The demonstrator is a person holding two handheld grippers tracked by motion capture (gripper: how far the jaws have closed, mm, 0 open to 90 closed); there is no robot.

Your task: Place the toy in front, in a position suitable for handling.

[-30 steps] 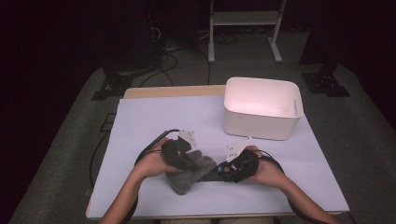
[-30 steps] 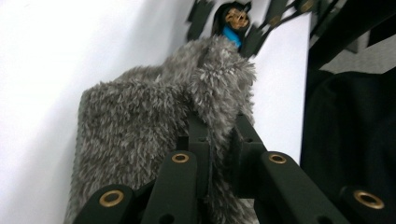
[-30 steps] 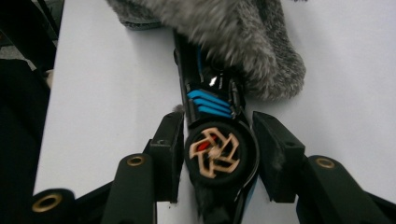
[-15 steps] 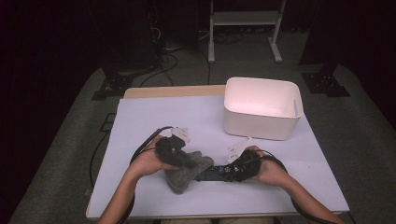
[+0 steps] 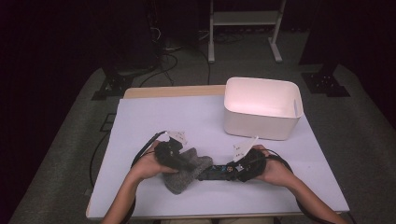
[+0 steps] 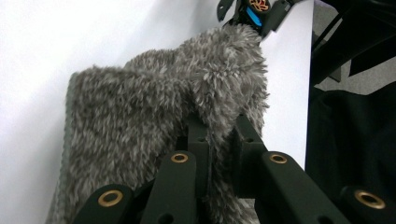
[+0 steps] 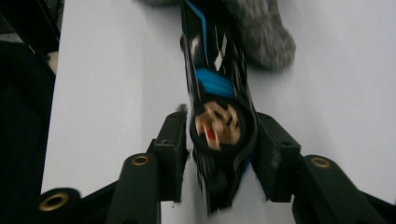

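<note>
Two grips are working at once, and either one could fail you. Your left gripper (image 6: pixel 217 140) is pinching a fold of the grey fuzzy sock (image 6: pixel 154 121) with its jaws nearly closed; only pile and a thin layer of fabric are sitting between the pads, so a tug could be pulling the fluff free rather than holding the cloth. Your right gripper (image 7: pixel 219 154) is clasping the black and blue tool (image 7: pixel 217 93) around its round end, and its jaws have just been opening a little; the left pad seems to be standing barely off the tool, so the hold is looking loose, and the tool could be twisting or slipping as you are pushing it.

Moving outward, the tool's far tip is disappearing into the sock's opening, and the sock is lying on the white table (image 5: pixel 154 116) near its front edge, between your hands. If you are pressing in while the sock is bunching, the tool may be snagging on the knit. The white bin (image 5: pixel 261 109) is standing well apart, behind your right hand.
</note>
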